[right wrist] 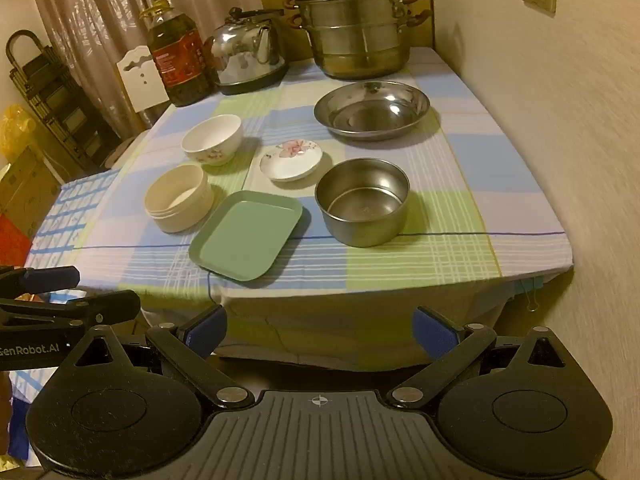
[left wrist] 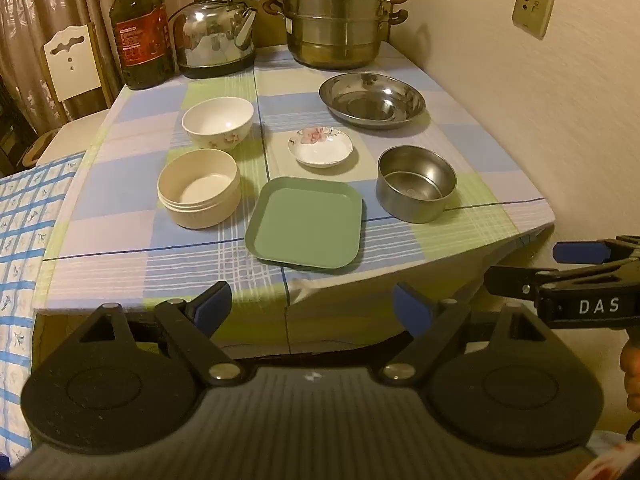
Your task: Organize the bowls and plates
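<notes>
On the checked tablecloth (left wrist: 120,240) sit a green square plate (left wrist: 306,224), a cream round bowl (left wrist: 199,188), a white flowered bowl (left wrist: 218,122), a small flowered saucer (left wrist: 321,147), a small steel bowl (left wrist: 416,184) and a wide steel basin (left wrist: 372,100). The right wrist view shows them too: plate (right wrist: 246,236), cream bowl (right wrist: 178,202), white bowl (right wrist: 212,140), saucer (right wrist: 291,160), steel bowl (right wrist: 362,208), basin (right wrist: 372,110). My left gripper (left wrist: 312,308) and right gripper (right wrist: 320,330) are open and empty, held in front of the table's near edge.
At the table's back stand an oil bottle (left wrist: 142,36), a steel kettle (left wrist: 216,34) and a stacked steamer pot (left wrist: 336,16). A wall (left wrist: 540,120) runs along the right side. A white chair back (left wrist: 72,62) and curtains are at the left.
</notes>
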Available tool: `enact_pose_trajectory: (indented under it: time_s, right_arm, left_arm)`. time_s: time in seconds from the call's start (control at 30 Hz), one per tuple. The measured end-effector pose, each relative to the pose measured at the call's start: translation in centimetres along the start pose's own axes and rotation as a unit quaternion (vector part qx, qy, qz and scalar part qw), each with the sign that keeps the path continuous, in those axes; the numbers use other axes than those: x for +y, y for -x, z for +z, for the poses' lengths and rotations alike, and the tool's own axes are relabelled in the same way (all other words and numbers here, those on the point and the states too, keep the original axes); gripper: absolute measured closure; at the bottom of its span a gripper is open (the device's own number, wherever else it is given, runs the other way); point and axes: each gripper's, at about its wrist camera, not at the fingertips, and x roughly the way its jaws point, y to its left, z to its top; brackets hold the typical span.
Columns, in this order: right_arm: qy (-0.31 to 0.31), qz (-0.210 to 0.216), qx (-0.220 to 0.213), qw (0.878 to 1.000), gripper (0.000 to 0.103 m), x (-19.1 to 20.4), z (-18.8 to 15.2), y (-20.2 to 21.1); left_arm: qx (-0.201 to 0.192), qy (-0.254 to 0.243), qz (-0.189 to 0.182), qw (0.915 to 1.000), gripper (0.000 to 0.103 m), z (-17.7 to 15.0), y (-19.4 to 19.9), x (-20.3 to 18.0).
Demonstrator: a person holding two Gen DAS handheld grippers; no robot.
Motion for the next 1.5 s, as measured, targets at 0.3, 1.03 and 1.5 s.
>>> enact_pose_trajectory:
  time_s: [0.3,1.03,1.5]
  right_arm:
    - [0.001,0.0,-0.001,1.0,0.004,0.0,0.1,0.0]
    - [0.001,-0.002,-0.001,1.0,0.004,-0.1,0.4,0.1]
    - [0.002,-0.002,-0.001,1.0,0.004,-0.1,0.6,0.0]
  left_arm:
    - [0.001,0.002,0.001,1.0,0.017,0.0,0.0,0.0]
    - [0.003,0.006,-0.004,1.0,0.017,0.2,-0.2,-0.4]
    - [0.006,0.009,-0.007,0.9999,0.017,0.2,-0.6,0.2]
